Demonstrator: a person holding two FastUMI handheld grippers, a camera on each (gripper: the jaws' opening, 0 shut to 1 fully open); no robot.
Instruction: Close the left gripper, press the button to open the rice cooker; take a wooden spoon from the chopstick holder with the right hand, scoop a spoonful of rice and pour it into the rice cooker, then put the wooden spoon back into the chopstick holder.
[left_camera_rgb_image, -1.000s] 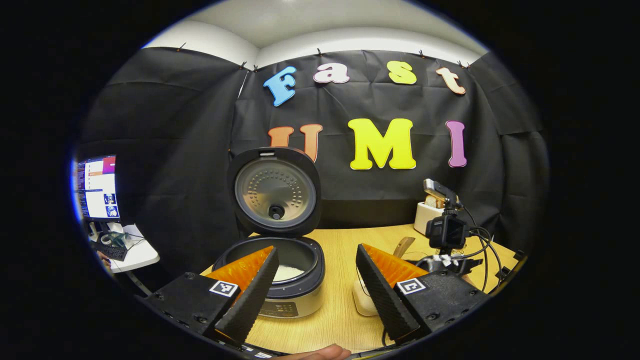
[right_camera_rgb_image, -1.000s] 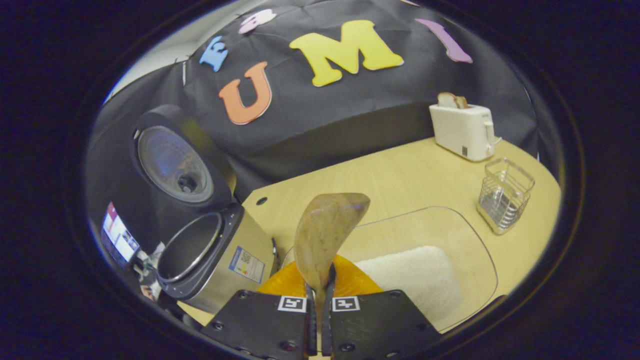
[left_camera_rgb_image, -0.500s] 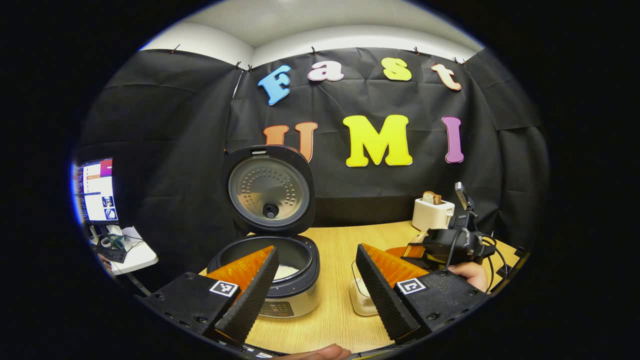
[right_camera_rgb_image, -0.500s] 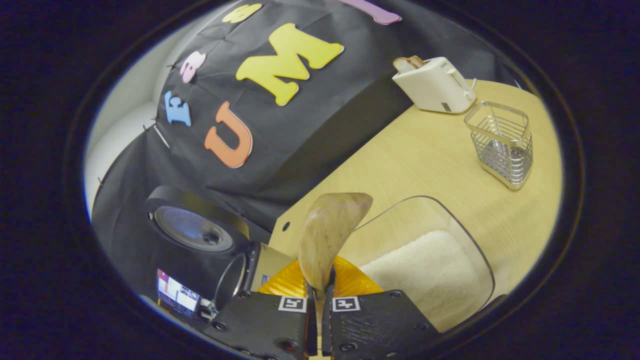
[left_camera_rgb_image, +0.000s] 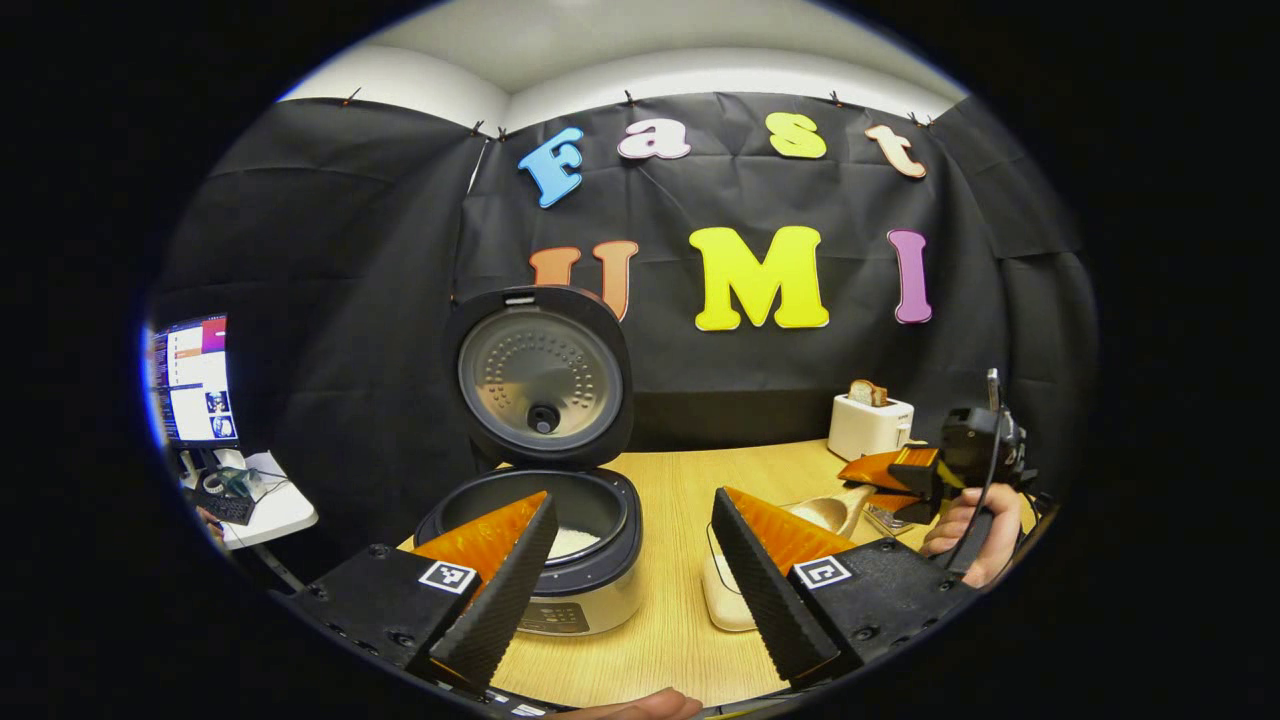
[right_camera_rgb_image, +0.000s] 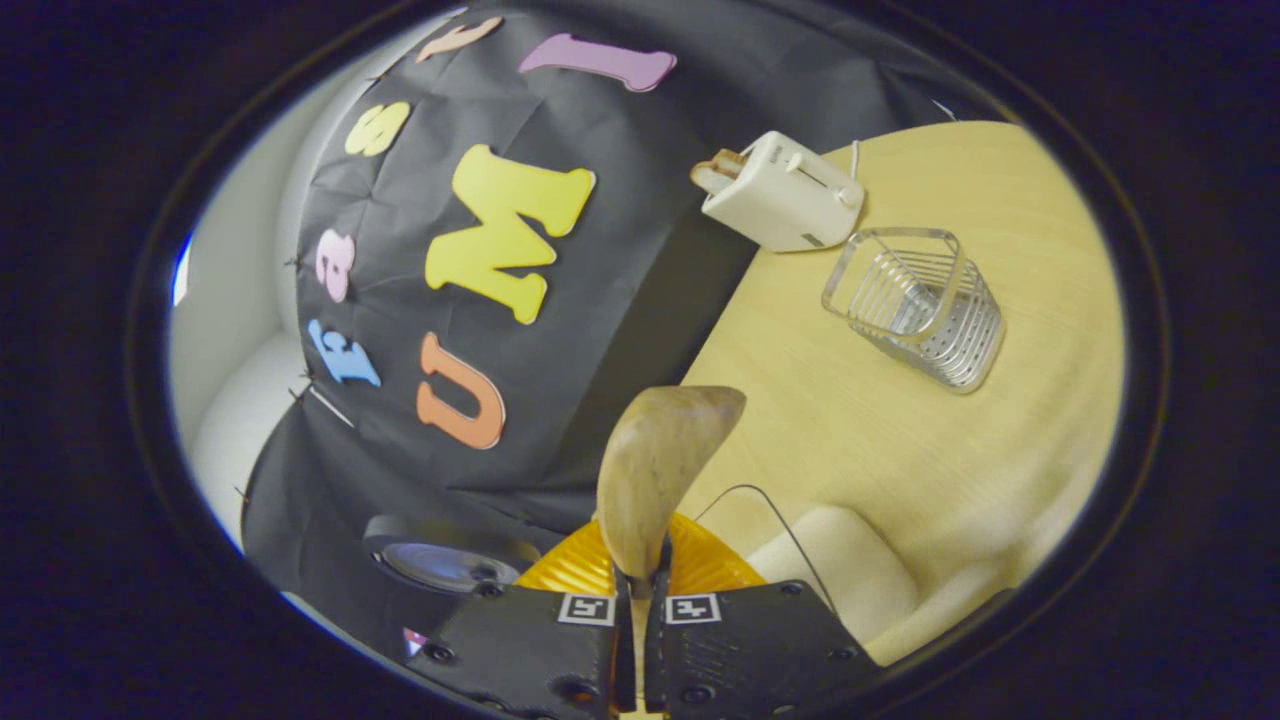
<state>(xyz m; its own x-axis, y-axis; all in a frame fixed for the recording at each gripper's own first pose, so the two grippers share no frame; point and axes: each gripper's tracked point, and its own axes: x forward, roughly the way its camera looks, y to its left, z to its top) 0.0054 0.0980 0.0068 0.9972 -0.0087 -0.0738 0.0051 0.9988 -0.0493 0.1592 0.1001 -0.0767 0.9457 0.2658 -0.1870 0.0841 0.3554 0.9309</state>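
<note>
R tongs (right_camera_rgb_image: 640, 590) pinch the spoon (right_camera_rgb_image: 655, 470) by its handle w/ bowl rolled sideways over the rice tub (right_camera_rgb_image: 850, 560), well short of the holder (right_camera_rgb_image: 915, 305), L tongs (left_camera_rgb_image: 630, 570) spread by the cooker (left_camera_rgb_image: 545, 530); risk: handle twists in the pinch, misses holder rim.

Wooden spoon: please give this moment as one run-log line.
right gripper: shut on wooden spoon | left gripper: open | rice cooker: lid open | chopstick holder: empty

A white toaster (right_camera_rgb_image: 785, 192) with a slice of bread (right_camera_rgb_image: 717, 165) in its slot stands on the wooden table (right_camera_rgb_image: 900, 420) against the back wall. A lit monitor (left_camera_rgb_image: 192, 380) stands at far left above a small white side table (left_camera_rgb_image: 270, 505) holding clutter.
</note>
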